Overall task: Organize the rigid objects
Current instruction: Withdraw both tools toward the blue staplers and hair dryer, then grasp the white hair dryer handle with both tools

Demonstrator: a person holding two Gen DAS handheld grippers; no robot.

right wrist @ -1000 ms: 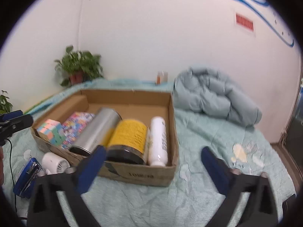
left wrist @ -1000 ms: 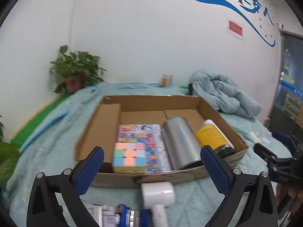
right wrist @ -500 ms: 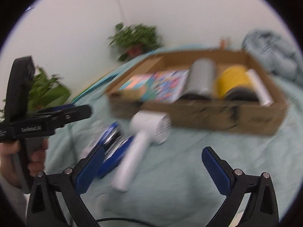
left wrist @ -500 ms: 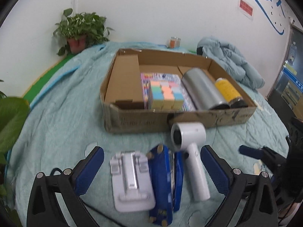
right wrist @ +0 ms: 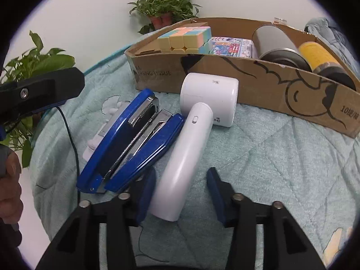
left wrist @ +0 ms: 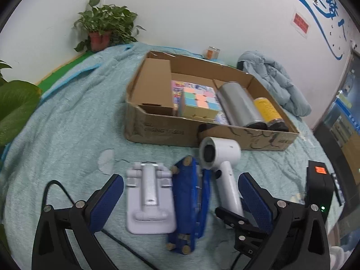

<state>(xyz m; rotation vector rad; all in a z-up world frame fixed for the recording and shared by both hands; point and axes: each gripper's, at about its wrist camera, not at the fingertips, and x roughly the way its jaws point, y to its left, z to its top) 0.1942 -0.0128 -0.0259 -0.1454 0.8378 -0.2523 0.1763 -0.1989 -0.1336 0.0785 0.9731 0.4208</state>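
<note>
A white hair dryer [right wrist: 202, 117] lies on the teal quilt in front of a cardboard box [right wrist: 247, 72]. My right gripper [right wrist: 180, 172] straddles the dryer's handle, and its jaws are closing. The left pad sits at the handle, while a gap shows at the right pad. My left gripper [left wrist: 181, 180] hangs open over a white phone stand [left wrist: 149, 193] and a blue stapler [left wrist: 191, 202], touching neither. The hair dryer [left wrist: 221, 157] lies beside them. In the box [left wrist: 162, 132] are a pastel cube [left wrist: 198, 104], a silver can [left wrist: 238, 105] and a yellow bottle [left wrist: 266, 111].
Potted plants [left wrist: 105, 29] stand at the back left and a large leaf [left wrist: 15, 110] at the left edge. A bunched blue jacket [left wrist: 274, 85] lies at the back right. A black cable [left wrist: 56, 193] crosses the quilt. A hand [right wrist: 9, 193] holds the left gripper.
Both grippers tipped down and sank toward the quilt. The right gripper came onto the hair dryer's handle and its jaws narrowed from wide open. The left gripper settled over the stand and stapler.
</note>
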